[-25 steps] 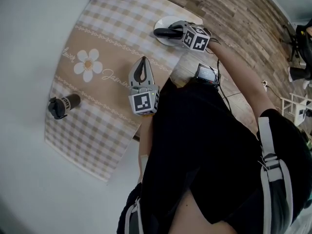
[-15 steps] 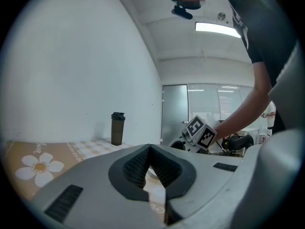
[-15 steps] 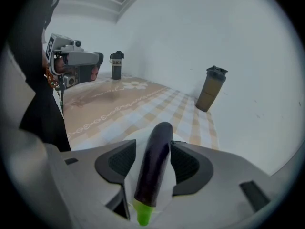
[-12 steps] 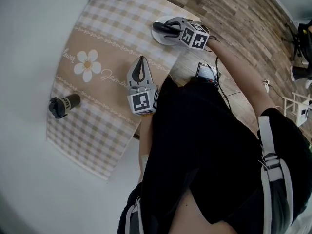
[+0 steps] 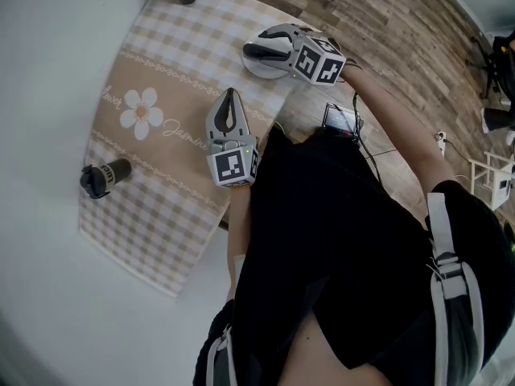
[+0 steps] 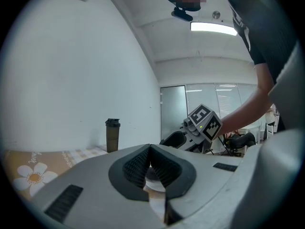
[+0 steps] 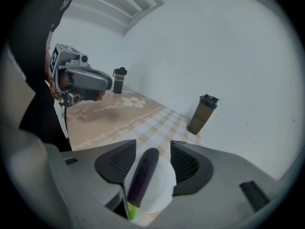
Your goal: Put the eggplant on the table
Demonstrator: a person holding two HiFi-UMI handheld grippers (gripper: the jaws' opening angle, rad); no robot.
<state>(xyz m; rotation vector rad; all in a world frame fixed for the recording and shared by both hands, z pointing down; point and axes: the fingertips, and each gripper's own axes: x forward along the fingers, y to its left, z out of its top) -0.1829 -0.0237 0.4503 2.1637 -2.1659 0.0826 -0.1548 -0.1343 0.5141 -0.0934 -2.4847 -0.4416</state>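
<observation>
Purple eggplant (image 7: 143,175) lies on a white plate (image 7: 164,187). Above it the right gripper (image 7: 152,150) has just spread its jaws wide, either side of it and clear. The left gripper (image 6: 150,150) is pinched together, empty.

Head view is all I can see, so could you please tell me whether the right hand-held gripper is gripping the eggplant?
Observer: No. In the right gripper view, the right hand-held gripper has its jaws apart. They have just been opening, and the eggplant lies between them untouched.
Operator: Thank you. What is it resting on?
Observer: It lies on the white plate, with its green stem end nearest the camera.
Operator: And is the left hand-held gripper carrying anything?
Observer: No. The left gripper view shows the left hand-held gripper with its jaws together and nothing between them.
</observation>
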